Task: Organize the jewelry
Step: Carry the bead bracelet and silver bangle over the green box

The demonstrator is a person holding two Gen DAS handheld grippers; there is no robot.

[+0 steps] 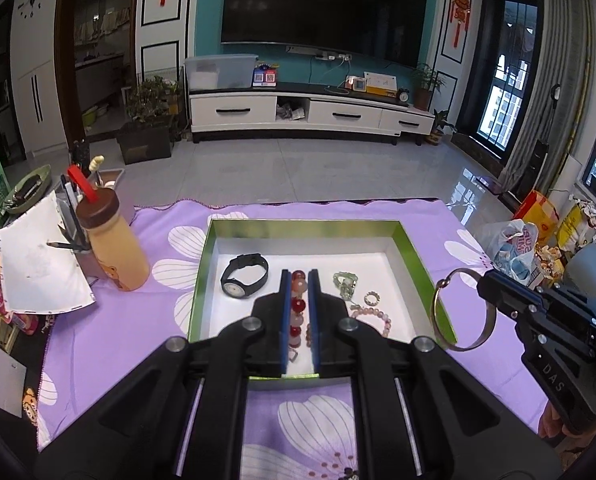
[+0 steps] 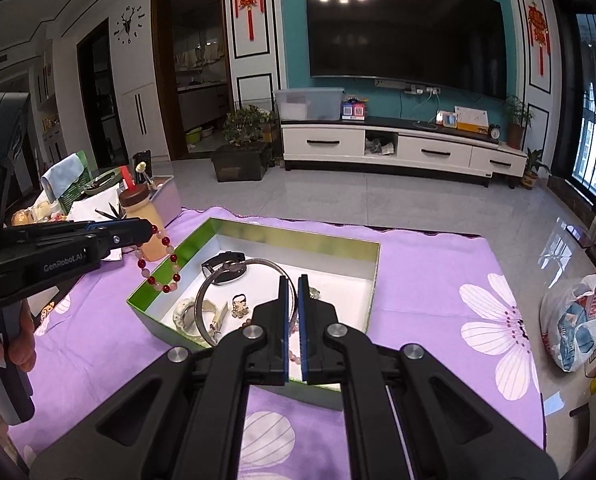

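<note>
While my left gripper (image 1: 299, 280) pinches the bead bracelet (image 2: 160, 264) and my right gripper (image 2: 293, 284) the bangle (image 2: 234, 292), either could snag the box (image 2: 254, 230) rim.

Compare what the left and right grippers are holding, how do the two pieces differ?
The bead bracelet in the left gripper is a string of red and pale round beads; the bangle in the right gripper is one plain metal hoop. The bead bracelet hangs limp, while the bangle keeps a rigid ring shape. The bangle's ring looks wider. Both are pinched in shut jaws above the box.
</note>
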